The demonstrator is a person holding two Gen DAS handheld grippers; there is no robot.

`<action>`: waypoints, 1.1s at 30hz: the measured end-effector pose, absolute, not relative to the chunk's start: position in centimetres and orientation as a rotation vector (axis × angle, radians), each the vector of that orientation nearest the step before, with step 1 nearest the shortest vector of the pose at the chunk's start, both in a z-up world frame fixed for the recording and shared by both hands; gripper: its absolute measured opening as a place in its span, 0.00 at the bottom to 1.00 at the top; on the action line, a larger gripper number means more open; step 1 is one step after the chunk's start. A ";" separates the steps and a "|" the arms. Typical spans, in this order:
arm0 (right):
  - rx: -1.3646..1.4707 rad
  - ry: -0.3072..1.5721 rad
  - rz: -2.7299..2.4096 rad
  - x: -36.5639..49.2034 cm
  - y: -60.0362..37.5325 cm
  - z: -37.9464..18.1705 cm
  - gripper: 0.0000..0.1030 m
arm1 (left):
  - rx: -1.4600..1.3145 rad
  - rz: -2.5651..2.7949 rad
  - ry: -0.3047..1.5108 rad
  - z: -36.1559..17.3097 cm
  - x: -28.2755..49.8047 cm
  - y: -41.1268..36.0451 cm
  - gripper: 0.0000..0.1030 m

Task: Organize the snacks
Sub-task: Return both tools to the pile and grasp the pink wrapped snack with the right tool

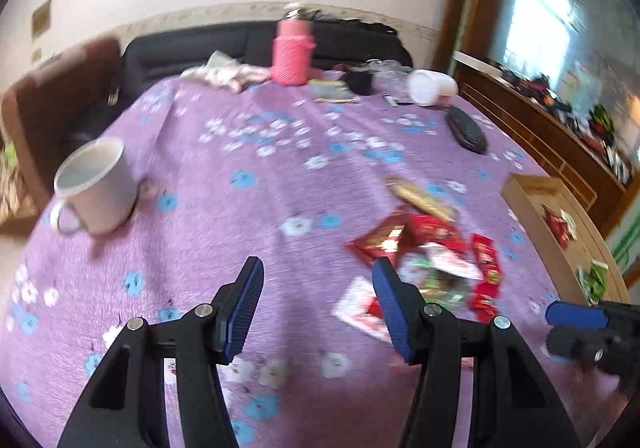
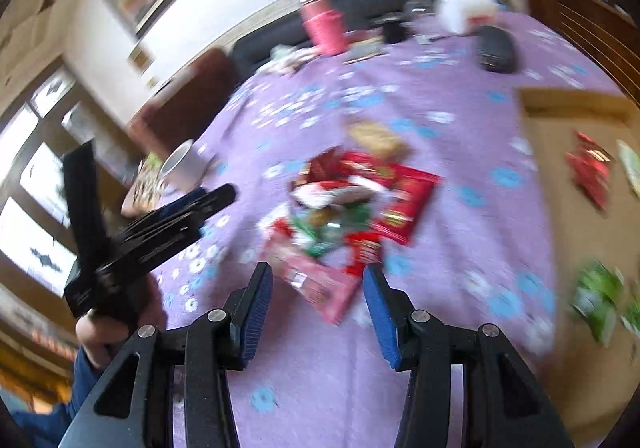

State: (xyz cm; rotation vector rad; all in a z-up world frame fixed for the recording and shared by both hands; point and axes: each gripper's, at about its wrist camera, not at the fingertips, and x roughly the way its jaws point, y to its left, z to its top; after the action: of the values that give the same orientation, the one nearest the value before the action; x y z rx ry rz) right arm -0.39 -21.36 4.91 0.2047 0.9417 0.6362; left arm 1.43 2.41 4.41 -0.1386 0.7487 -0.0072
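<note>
Left gripper (image 1: 318, 284): jaws apart, nothing between the blue pads, only purple flowered tablecloth (image 1: 224, 208) under the gap. Right gripper (image 2: 318, 290): jaws likewise apart and empty, with the near edge of a pink packet (image 2: 320, 284) showing in the gap beyond the tips, not touched. Both frames are motion-blurred. The snack pile (image 1: 432, 260) lies just ahead and to the right of the left jaws, partly hidden behind the right-hand finger; in the right wrist view the same pile sits directly ahead of the jaws, centred. Count in the pile: roughly eight to ten packets, mostly red, some green and white, one tan biscuit pack (image 1: 420, 196) at the far edge; an exact count is not possible through the blur. No brand or printing is readable on any packet. One wooden tray (image 1: 532, 188) stands at the right of the table, holding two red packets (image 1: 558, 226) and at least two green ones (image 1: 594, 280). Further out: one white mug (image 1: 98, 188) at left, one pink knitted bottle (image 1: 291, 52), one white jar lying on its side (image 1: 432, 87), one dark case (image 1: 466, 130). A hand (image 2: 96, 332) holds the left gripper in the right wrist view.
</note>
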 end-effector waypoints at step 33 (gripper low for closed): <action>-0.010 0.958 0.552 -0.2 -19.5 2.2 0.26 | -0.218 -0.185 0.871 1.9 3.4 1.3 0.53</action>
State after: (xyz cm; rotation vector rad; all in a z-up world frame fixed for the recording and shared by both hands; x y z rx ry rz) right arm -0.25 -19.49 2.17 -0.0101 0.9581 0.5520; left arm 3.42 1.28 1.86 -0.2178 0.8712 -0.1855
